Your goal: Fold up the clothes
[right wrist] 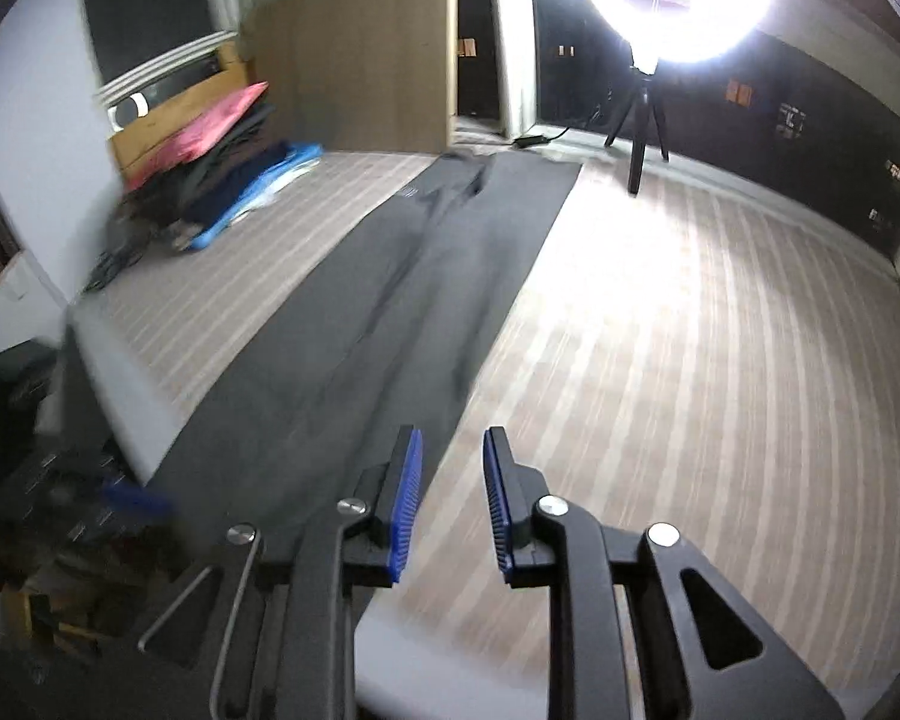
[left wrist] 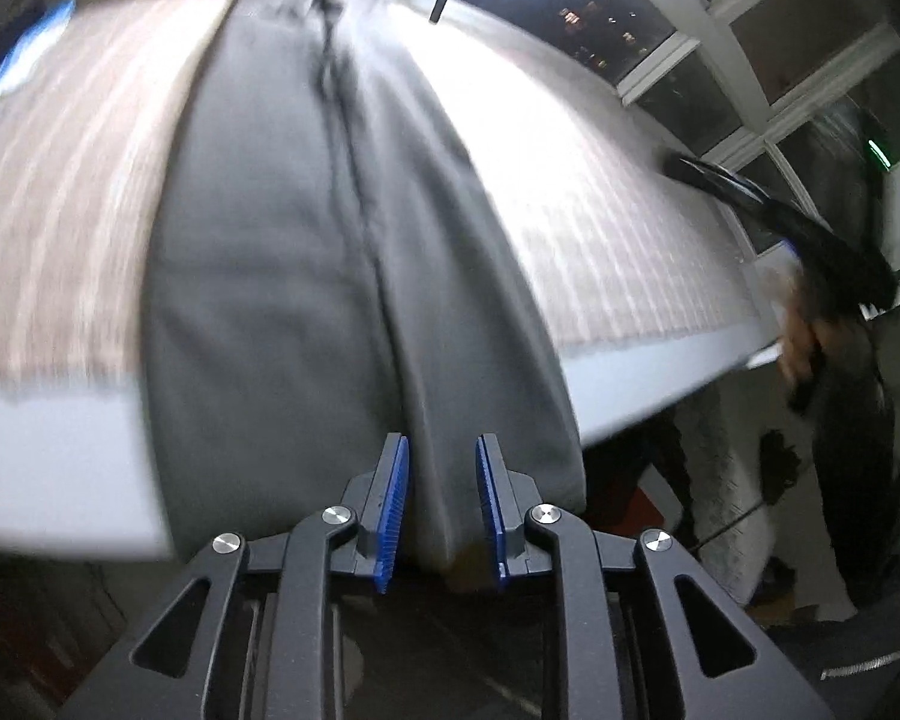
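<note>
Striped bed cover [right wrist: 660,372] filled the room's middle, a bright ring light on a tripod [right wrist: 645,120] at the far side. Left gripper [left wrist: 438,510] sat at the near edge of the bed, jaws partly open with a hem end of the grey trousers [left wrist: 306,276] between the blue pads [left wrist: 393,516]; not clamped as far as could be seen. Right gripper [right wrist: 450,504] hovered over the striped cover just beside the trousers' right edge, jaws parted, holding nothing. Trousers [right wrist: 390,312] lay flat and lengthwise across the bed, waistband far, hems hanging slightly over the near edge. Stacked clothes [right wrist: 210,162] sat well apart at far left. Judged soft, limp, light-to-medium fabric, likely to sag and slide on the cover; best pinched at both hem corners, thick seam edge, then lifted evenly.
</note>
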